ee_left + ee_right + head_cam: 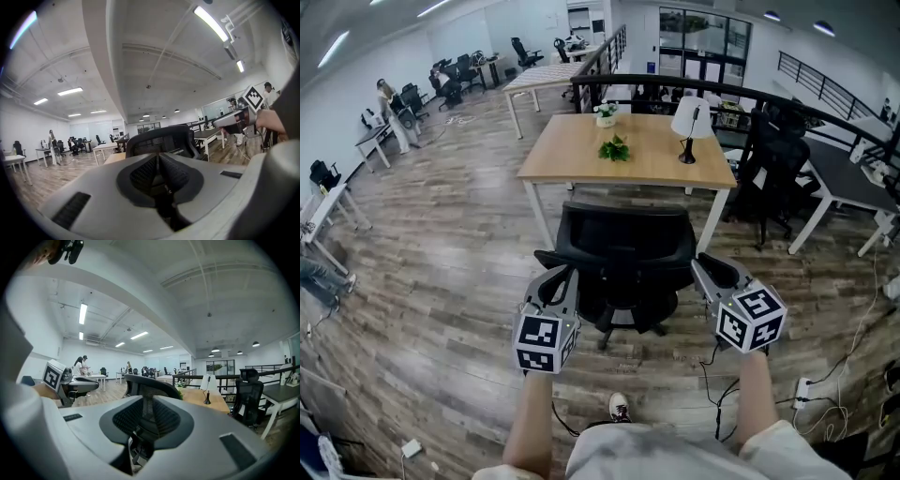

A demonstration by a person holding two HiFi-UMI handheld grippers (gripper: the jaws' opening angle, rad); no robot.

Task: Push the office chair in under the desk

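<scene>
two grippers, each with fingers pressed together on nothing, flank a black mesh-backed office chair [623, 246]. my left gripper [562, 275] sits just off its left side and my right gripper [705, 263] just off its right. beyond my fingertips, the chair stands with its back just short of a light wooden desk [572, 150] with white legs.

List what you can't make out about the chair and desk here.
Office chair wheels: head view, mostly hidden under its seat.
Chair seat: gripper views, blocked by left gripper and right gripper themselves.
White pot on desk: head view, too small to identify.
Distant people: all views, too small.
</scene>
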